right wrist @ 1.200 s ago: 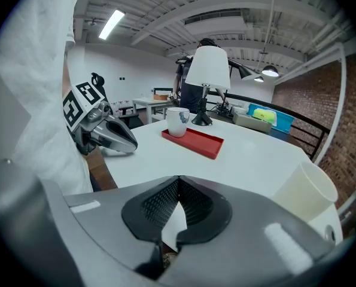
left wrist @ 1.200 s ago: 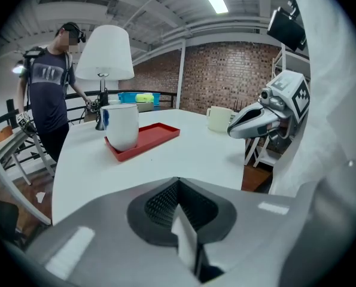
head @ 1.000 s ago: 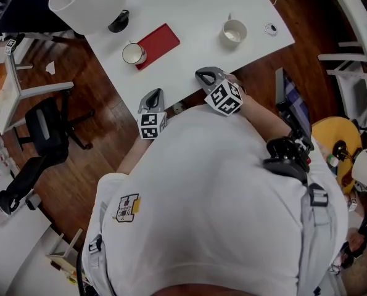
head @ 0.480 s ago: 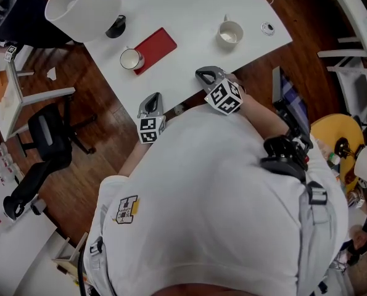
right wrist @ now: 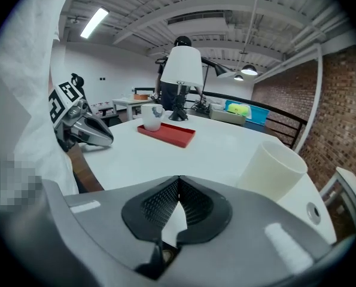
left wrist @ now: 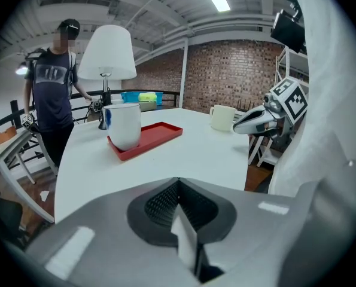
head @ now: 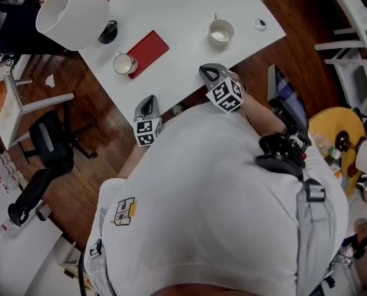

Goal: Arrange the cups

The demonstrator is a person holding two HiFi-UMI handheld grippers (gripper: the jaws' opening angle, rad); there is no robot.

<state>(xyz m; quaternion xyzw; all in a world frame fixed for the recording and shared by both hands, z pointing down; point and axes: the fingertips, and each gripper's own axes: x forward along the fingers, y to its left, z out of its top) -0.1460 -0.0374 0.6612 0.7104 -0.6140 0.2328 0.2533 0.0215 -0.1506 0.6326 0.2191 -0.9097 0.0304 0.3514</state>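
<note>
Both claws are pinched fully closed and empty: the left gripper [head: 148, 99] and right gripper [head: 205, 71] hover at the table's [head: 183, 5] near edge. A white cup [head: 124, 63], its blue mark too blurred to read, stands on the red tray's [head: 151, 47] 8 o'clock end. A cream cup [head: 221, 31] sits at 1 o'clock from the right gripper.

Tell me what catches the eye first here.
A red tray stands out on the white table, a white mug on its left end. A cream cup sits alone farther right. The left gripper and right gripper hover shut and empty at the table's near edge.
</note>
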